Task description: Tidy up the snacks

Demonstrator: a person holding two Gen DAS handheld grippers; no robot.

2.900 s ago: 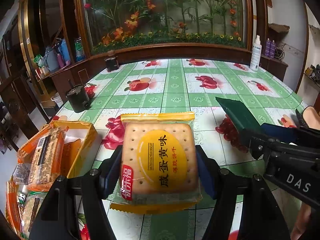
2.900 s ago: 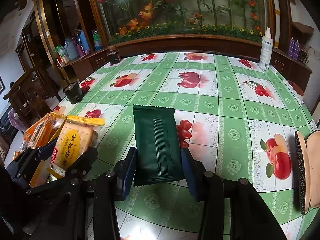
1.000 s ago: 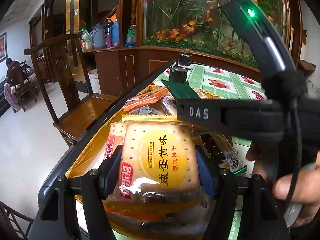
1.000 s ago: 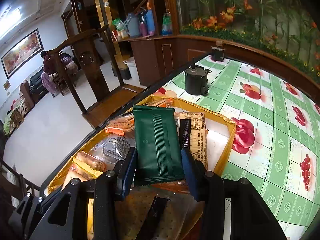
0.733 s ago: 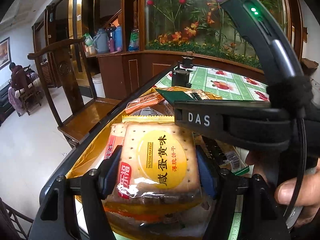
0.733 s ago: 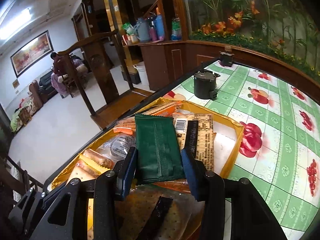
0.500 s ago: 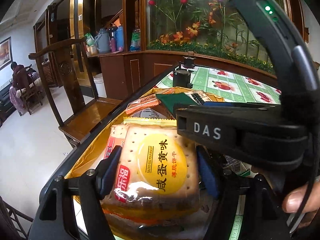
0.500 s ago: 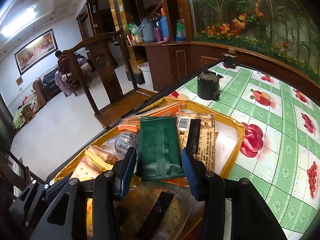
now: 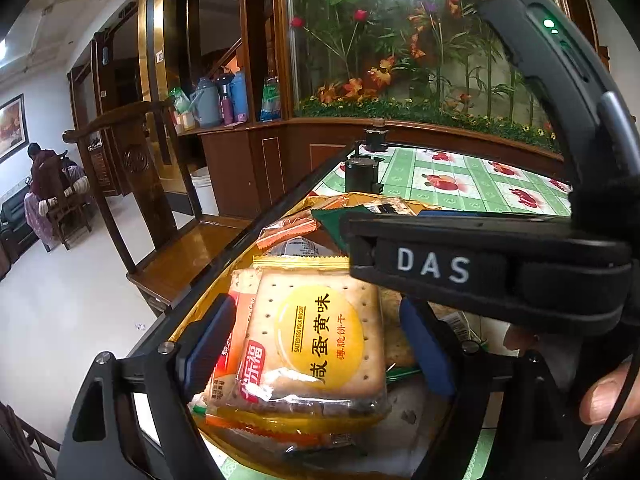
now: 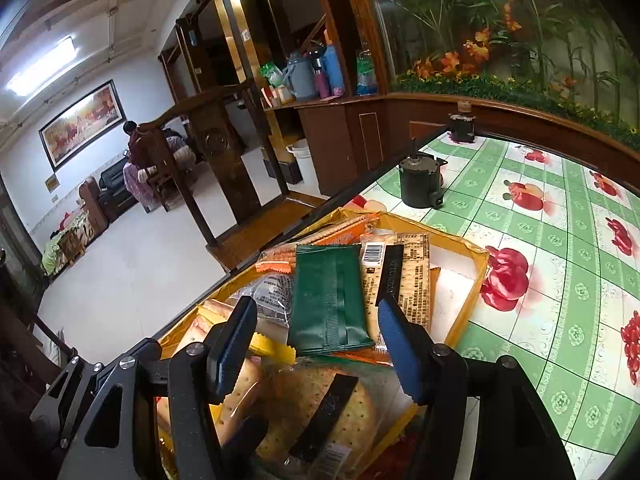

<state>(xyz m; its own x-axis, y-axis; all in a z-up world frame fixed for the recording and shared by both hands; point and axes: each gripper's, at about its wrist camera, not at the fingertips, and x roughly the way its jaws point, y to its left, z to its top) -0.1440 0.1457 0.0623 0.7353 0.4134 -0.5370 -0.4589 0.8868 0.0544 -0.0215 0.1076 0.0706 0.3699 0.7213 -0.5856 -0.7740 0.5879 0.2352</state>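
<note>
My left gripper sits low in the centre of its own view, its jaws opening. The cracker packet with the yellow disc lies between the blue pads; there is a gap on both sides, so the packet is released, resting on the other snacks in the yellow box. Across the right half of that view the black body of my other tool, lettered DAS, blocks much of the box, and a fingertip of my right hand shows at the lower right edge.

My right gripper is at the lower centre of the right wrist view, and its jaws are opening too. The green packet lies between its pads, clear of both, so it is let go as well. It rests on the pile, its far end toward the upper middle of the frame, just beside a long cracker pack with a barcode and black stripe to its right, and orange-wrapped snacks to its upper left.

The yellow box stands at the table's near left edge on the green checked tablecloth printed with fruit. A dark metal pot stands on the cloth beyond the box, toward the upper centre, apart from it. A wooden chair stands on the floor to the left of the table.
</note>
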